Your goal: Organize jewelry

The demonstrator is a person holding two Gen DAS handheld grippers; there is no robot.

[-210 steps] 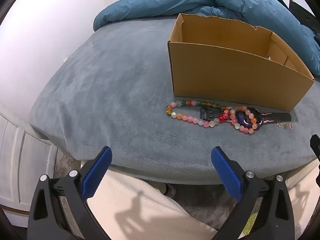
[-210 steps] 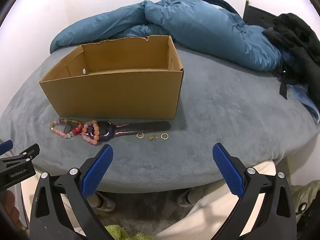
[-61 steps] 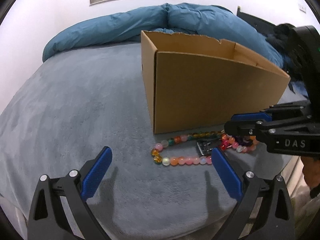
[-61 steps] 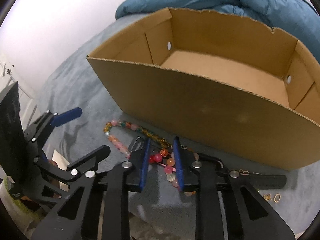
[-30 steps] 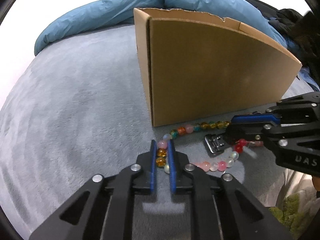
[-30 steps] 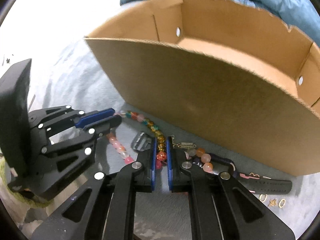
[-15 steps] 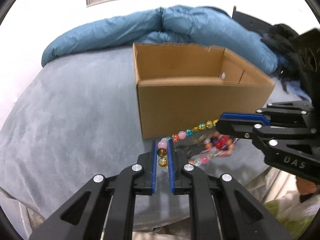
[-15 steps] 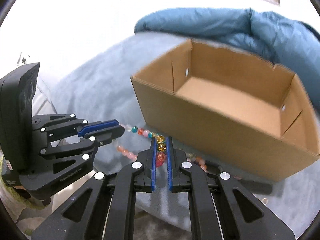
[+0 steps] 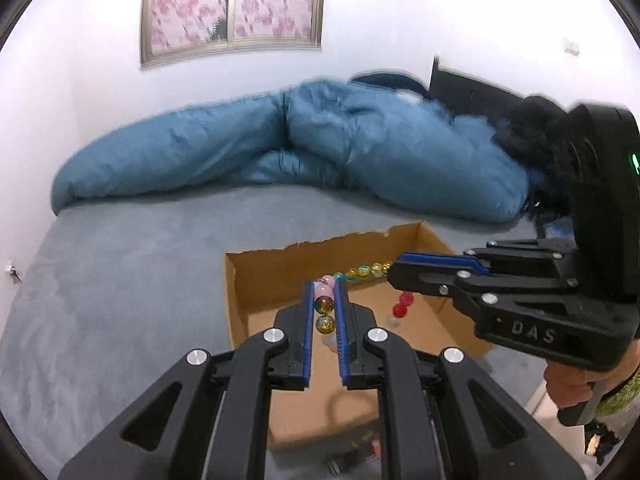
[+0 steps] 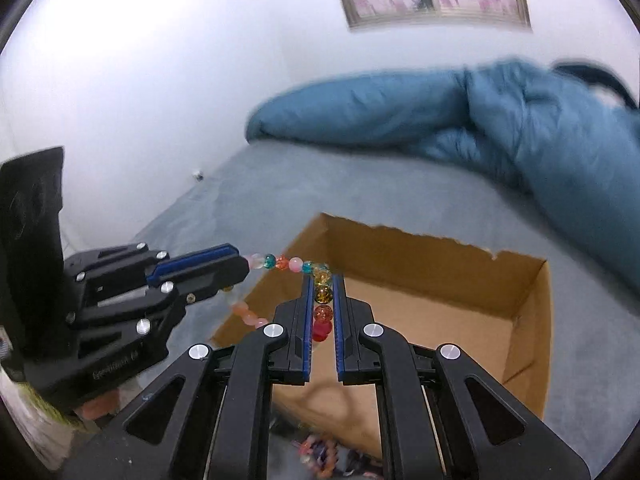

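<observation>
Both grippers — left gripper (image 9: 324, 300), right gripper (image 10: 323, 292) — pinch the bead necklace (image 10: 288, 263), strung level between their jaws above the cardboard box (image 10: 532, 320).

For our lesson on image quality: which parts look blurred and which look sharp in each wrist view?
Left wrist view: blue duvet and wall picture are smeared, while the left gripper and bead necklace stay crisp. Right wrist view: duvet and picture blur likewise, the right gripper stays sharp.
</observation>
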